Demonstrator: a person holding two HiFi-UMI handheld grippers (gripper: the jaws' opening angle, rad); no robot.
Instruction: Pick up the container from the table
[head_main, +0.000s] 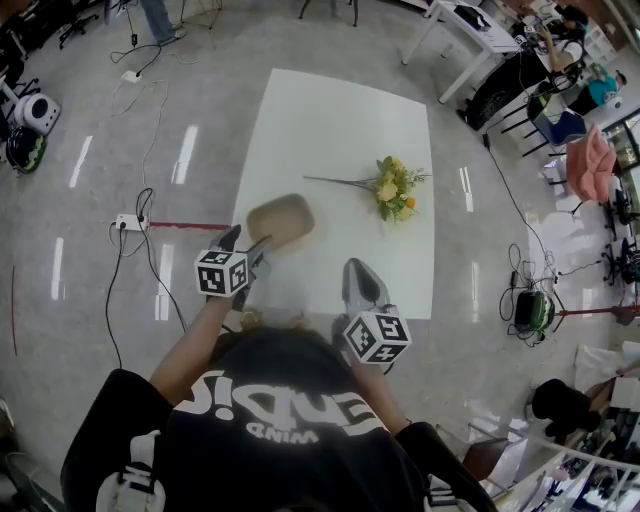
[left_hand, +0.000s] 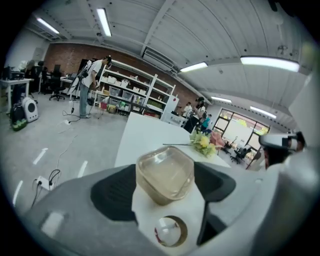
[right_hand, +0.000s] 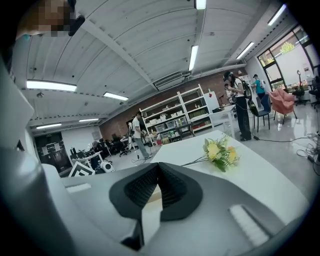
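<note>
A clear, squarish plastic container (head_main: 282, 221) with a tan tint sits on the white table (head_main: 340, 110) near its front left. My left gripper (head_main: 248, 241) reaches it from the near left side. In the left gripper view the container (left_hand: 165, 172) stands between the widely spread jaws of this gripper (left_hand: 164, 196), and I see no squeeze on its walls. My right gripper (head_main: 358, 272) hovers over the table's front edge, to the right of the container. In the right gripper view its black pads (right_hand: 172, 187) meet with nothing between them.
A bunch of yellow flowers (head_main: 394, 188) lies on the table's right half, its stem pointing left. Cables and a power strip (head_main: 130, 222) lie on the floor to the left. Desks, chairs (head_main: 590, 165) and people fill the far right of the room.
</note>
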